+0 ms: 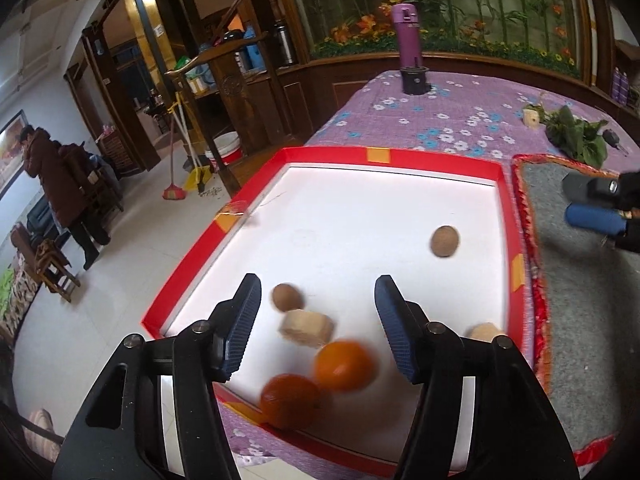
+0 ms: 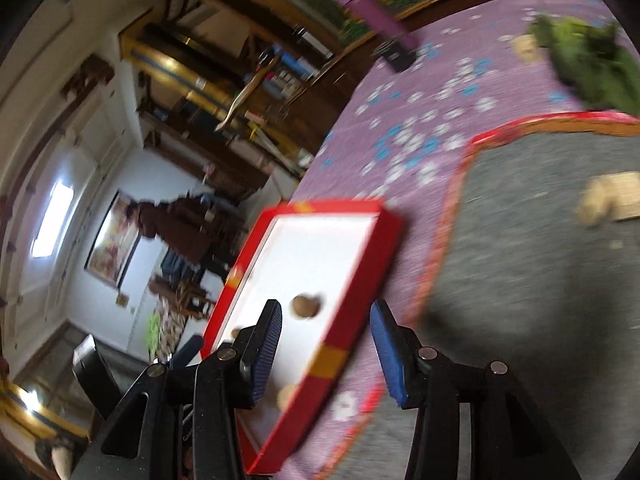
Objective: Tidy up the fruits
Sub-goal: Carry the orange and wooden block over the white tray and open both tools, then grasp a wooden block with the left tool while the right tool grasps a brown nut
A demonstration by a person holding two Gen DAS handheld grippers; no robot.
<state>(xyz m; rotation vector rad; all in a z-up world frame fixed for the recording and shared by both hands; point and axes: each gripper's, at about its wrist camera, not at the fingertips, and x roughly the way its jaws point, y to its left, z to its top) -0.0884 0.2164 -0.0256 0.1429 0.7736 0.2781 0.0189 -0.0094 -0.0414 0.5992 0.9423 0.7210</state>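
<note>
On the floral tablecloth (image 1: 440,120), a red tray (image 1: 400,155) holds oranges (image 1: 344,365).

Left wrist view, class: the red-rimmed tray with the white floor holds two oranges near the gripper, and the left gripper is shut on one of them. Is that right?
Not quite. The left wrist view shows the left gripper open, its blue pads clear of both fruits. The rest stands: the red-rimmed tray holds two oranges, one beside the other.
</note>
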